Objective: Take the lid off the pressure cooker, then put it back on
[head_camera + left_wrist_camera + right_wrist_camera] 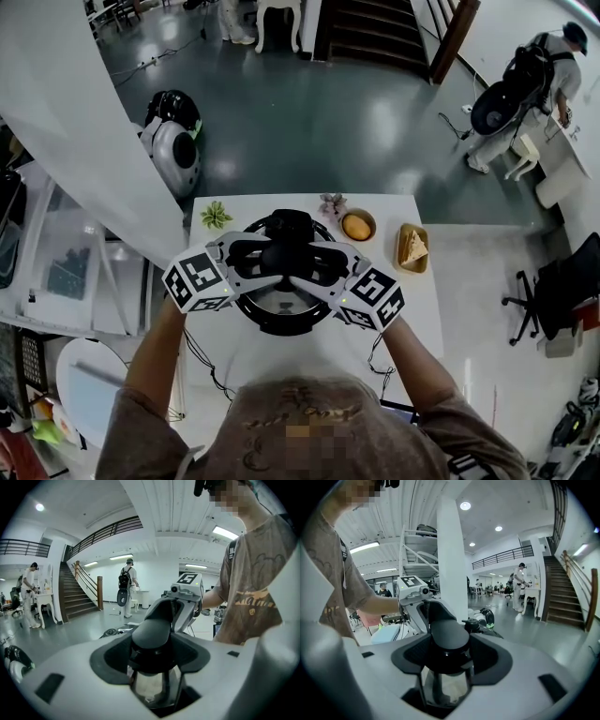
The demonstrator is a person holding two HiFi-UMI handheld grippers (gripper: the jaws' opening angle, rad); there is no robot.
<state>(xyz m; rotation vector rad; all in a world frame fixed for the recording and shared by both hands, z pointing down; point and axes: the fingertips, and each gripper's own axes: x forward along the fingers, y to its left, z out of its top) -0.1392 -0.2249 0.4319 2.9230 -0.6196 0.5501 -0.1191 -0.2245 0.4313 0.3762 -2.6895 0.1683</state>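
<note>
while the pressure cooker (pixel 281 323) stands in the middle of the white counter (pixel 412 309), my left hand-held gripper (pixel 269 259) reaches in from the left and my right hand-held gripper (pixel 305 263) from the right, and each is clamped on the black knob (pixel 284 256) of the lid (pixel 279 298), pads pressed against its sides. the glass lid lies over the cooker, though i cannot tell whether it rests on the rim or hangs just clear of it. beyond the cooker, along the far edge of the counter, are a small plant (pixel 216 216), a bowl (pixel 357 226) with something orange in it and a wooden tray (pixel 412 249) holding a pale wedge of food.
</note>
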